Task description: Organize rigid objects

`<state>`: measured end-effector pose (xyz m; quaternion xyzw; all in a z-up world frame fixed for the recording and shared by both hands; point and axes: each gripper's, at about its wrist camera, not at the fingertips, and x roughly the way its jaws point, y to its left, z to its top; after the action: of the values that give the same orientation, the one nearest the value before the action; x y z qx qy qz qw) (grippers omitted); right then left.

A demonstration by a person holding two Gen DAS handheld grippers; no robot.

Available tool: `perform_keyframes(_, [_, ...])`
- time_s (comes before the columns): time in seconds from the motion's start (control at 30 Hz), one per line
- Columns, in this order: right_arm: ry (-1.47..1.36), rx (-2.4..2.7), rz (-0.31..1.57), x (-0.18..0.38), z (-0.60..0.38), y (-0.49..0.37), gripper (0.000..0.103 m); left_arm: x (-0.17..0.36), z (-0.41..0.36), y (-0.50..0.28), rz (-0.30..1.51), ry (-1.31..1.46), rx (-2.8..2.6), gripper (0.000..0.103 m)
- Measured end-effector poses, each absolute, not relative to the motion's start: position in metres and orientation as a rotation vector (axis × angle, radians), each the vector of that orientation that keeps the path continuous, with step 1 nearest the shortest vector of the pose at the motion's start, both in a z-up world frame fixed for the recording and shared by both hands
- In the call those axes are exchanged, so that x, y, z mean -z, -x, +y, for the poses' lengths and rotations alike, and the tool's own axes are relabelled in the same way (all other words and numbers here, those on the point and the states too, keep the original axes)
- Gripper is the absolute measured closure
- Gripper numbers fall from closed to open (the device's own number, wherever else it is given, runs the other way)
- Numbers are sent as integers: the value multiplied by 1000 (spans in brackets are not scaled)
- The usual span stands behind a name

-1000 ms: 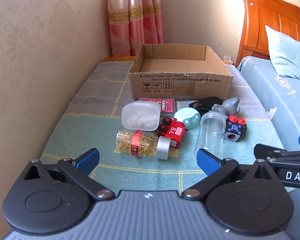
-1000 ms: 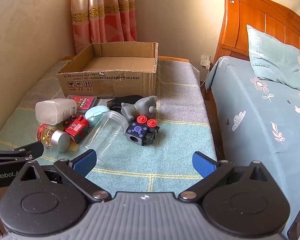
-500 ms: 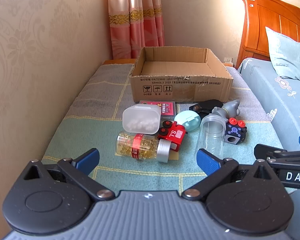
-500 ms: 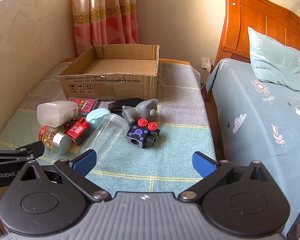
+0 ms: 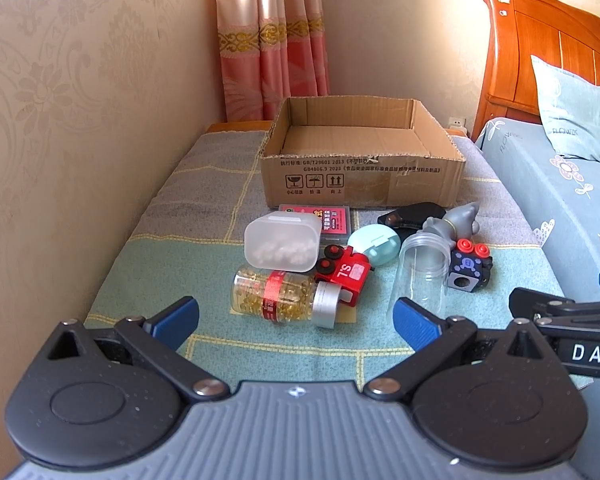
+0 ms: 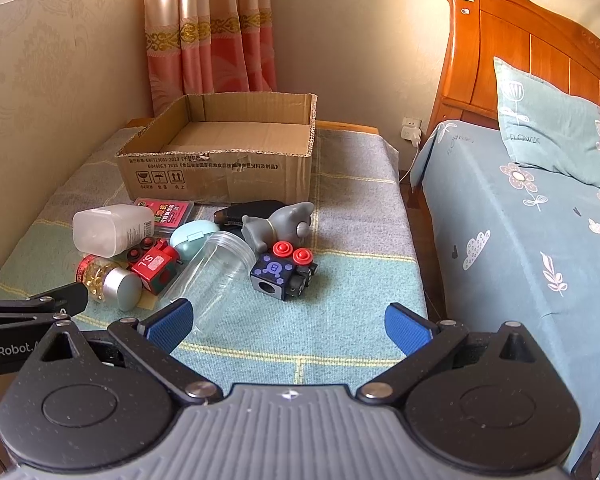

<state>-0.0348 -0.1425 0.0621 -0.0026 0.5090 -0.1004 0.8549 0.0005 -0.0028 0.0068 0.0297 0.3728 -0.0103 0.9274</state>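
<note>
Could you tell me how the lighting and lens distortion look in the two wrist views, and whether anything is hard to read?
Left wrist view: warm sunlight falls on the wall and curtain; fisheye bends the wooden headboard; print on the cardboard box is too soft to read. Right wrist view: sunlight washes out the curtain; the clear plastic jar shows faint glare; edges curve strongly.

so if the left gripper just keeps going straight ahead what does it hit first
Probably the capsule bottle lying on its side, centred between the open fingers; the red toy train sits just behind. Depth is unclear.
</note>
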Motion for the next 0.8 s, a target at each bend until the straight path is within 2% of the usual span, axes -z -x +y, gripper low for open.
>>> perform_keyframes(0.8, [8, 212, 1058, -65, -143, 34, 0, -10, -4, 0, 756, -56, 20, 1])
